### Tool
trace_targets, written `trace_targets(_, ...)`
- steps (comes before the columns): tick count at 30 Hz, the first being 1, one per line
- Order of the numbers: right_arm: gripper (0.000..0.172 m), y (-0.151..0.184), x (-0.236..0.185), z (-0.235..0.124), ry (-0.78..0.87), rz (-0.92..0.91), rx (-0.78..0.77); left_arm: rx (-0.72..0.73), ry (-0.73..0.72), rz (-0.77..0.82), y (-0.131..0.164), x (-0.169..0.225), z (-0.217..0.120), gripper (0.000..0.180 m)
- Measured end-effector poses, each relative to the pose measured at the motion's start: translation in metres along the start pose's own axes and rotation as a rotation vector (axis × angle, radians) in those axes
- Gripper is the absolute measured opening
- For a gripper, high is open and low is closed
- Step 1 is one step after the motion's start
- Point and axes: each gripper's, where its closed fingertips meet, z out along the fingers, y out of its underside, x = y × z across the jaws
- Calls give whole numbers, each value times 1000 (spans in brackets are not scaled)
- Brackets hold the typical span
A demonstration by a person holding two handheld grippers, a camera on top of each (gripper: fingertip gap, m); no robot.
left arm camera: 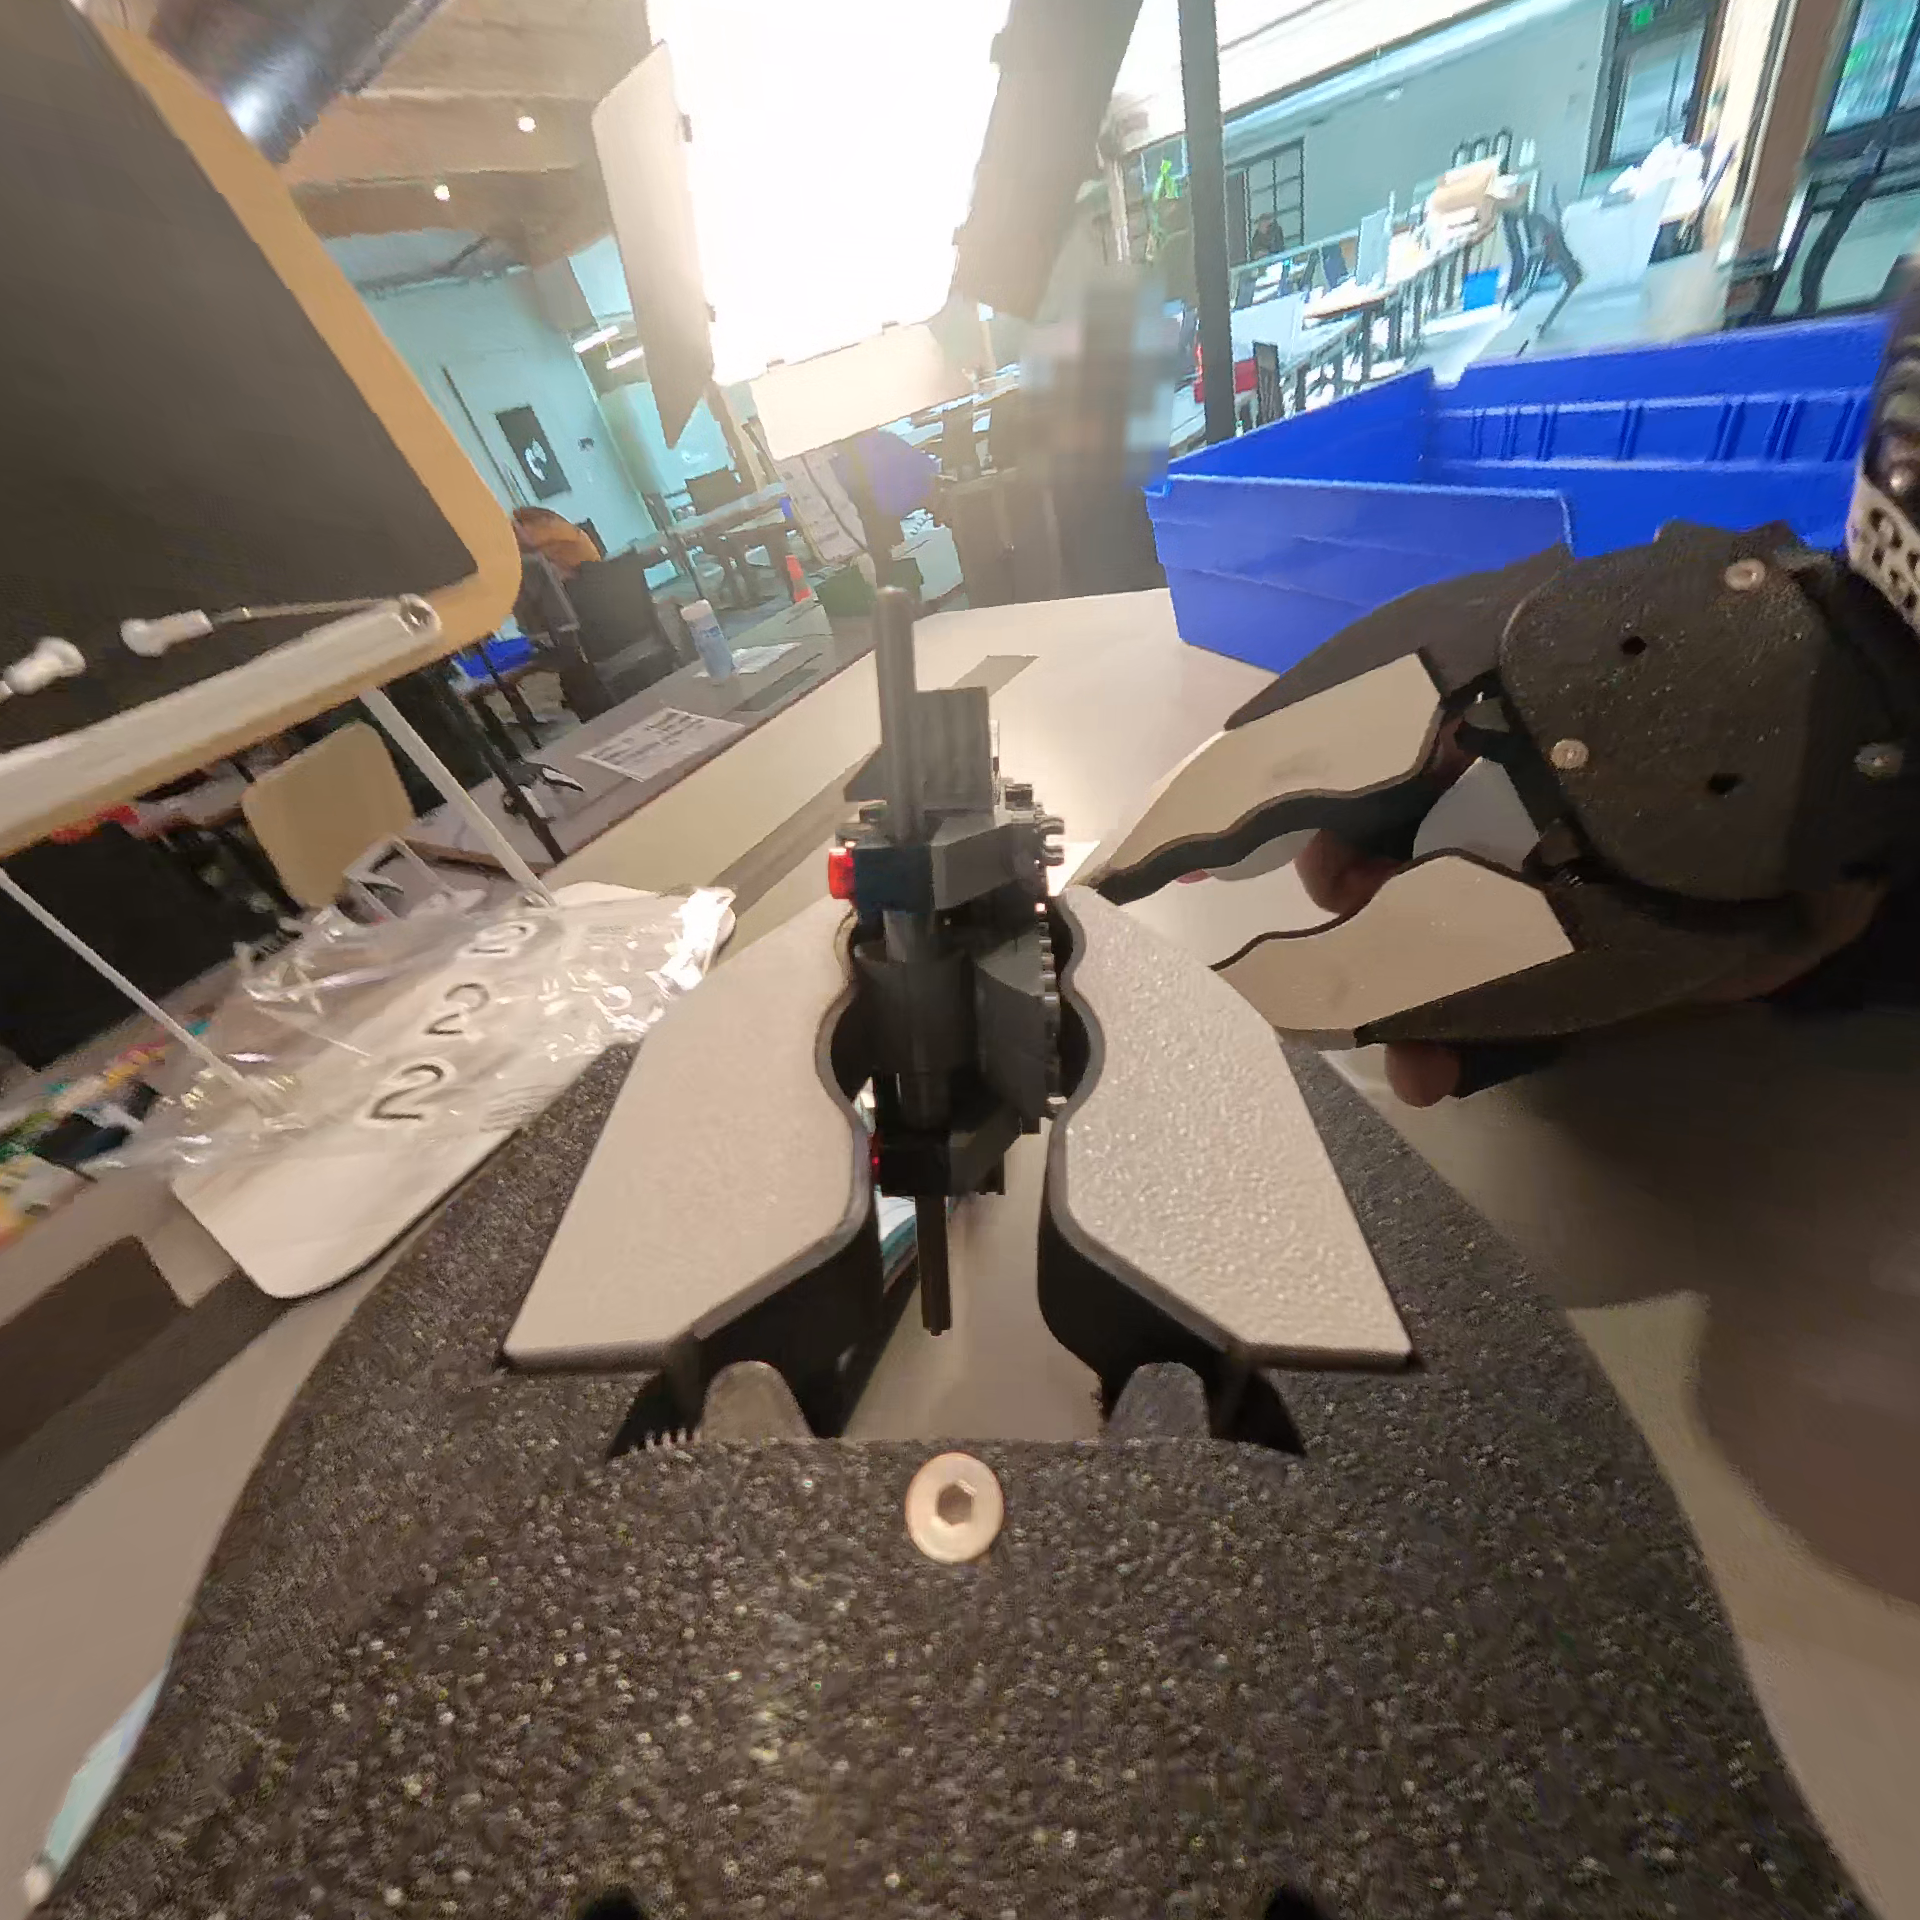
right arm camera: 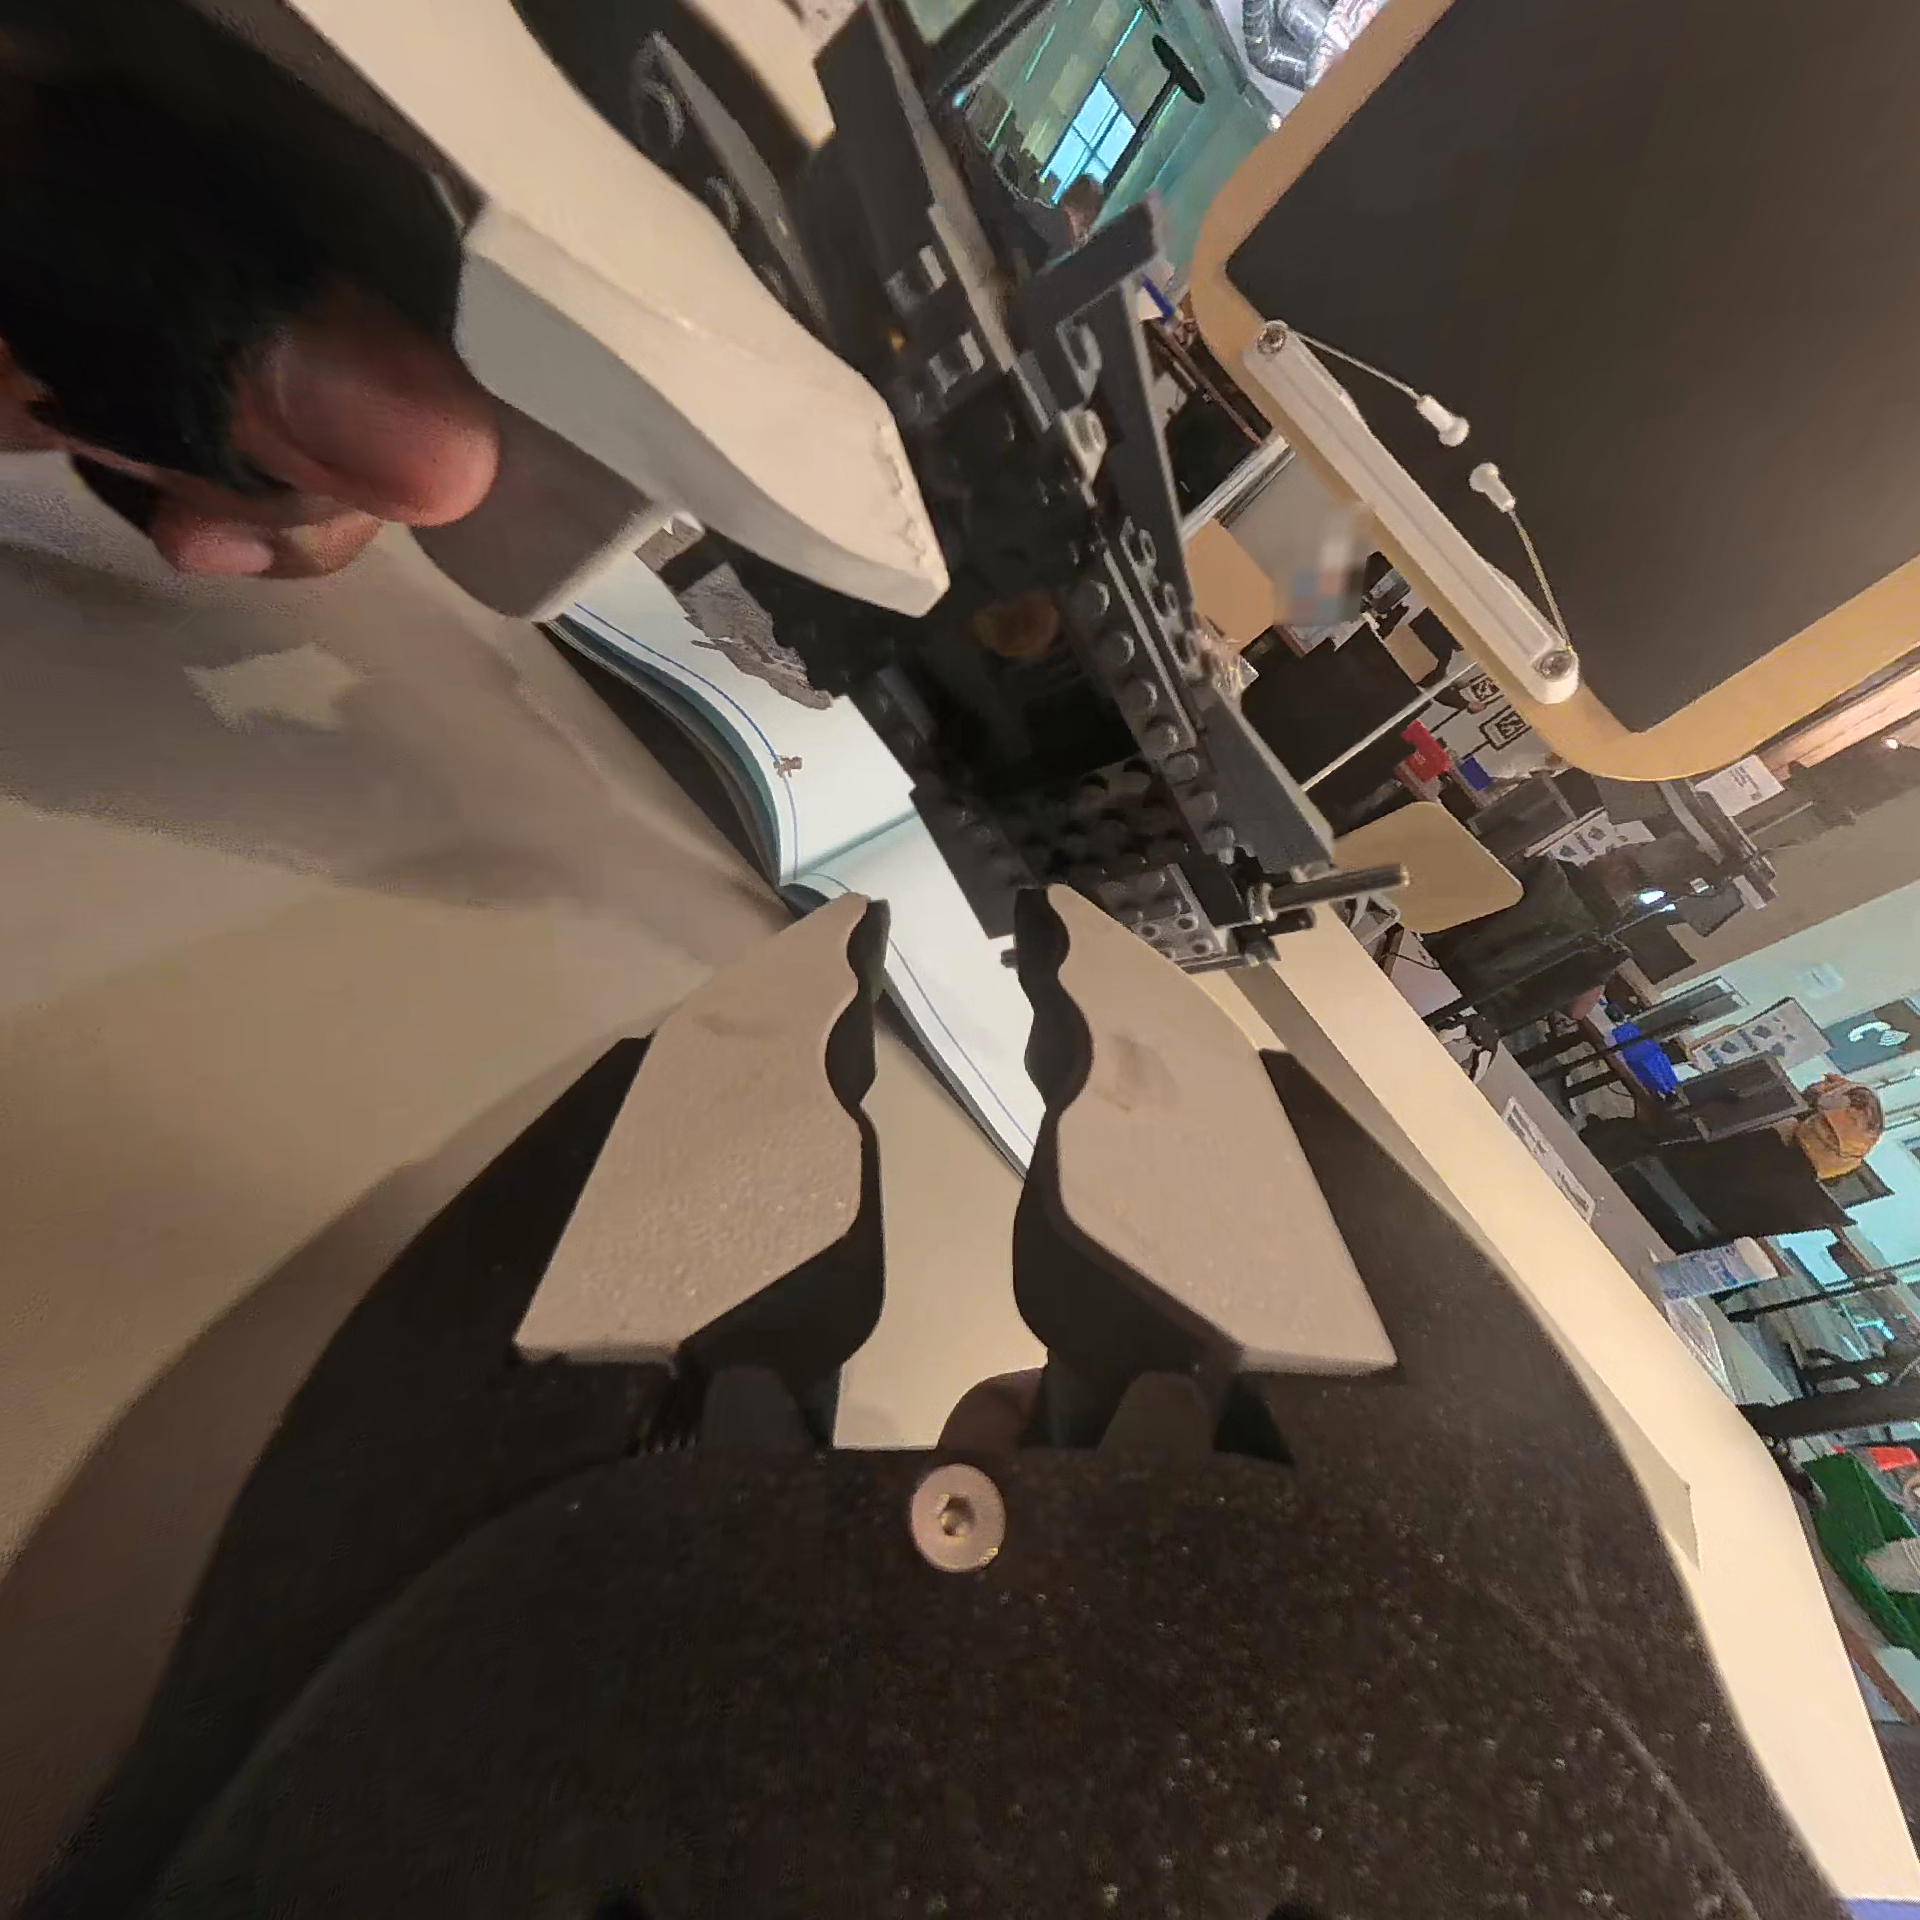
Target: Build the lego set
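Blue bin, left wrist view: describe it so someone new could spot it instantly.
Start at the pale table running away from the camera. Along its far right edge, behind the right gripper, sits the blue bin, a long open plastic tub with ribbed walls. It is the only saturated blue thing on the table; the brick model is dark grey.

We see a pale table [left arm camera: 1122,665] carrying a blue bin [left arm camera: 1455,499] at its far right, clear numbered plastic bags [left arm camera: 436,997] by its left edge, and an open booklet [right arm camera: 831,810] lying flat near the middle.
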Motion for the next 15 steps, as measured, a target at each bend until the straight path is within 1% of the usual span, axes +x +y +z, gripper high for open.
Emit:
trace_targets(3, 25, 0, -4, 1, -10, -20, -5, -7, -41, 62, -3, 0, -2, 31)
trace_targets(5, 25, 0, -4, 1, -13, -20, -4, -30, -27, 129, -2, 6, -1, 31)
trace_targets(9, 24, 3, -2, 1, -19, -10, -12, -66, -3, 160, 4, 14, 3, 31)
trace_targets(15, 21, 10, -7, 2, -61, -49, -49, -79, 3, 81, 10, 10, 5, 31)
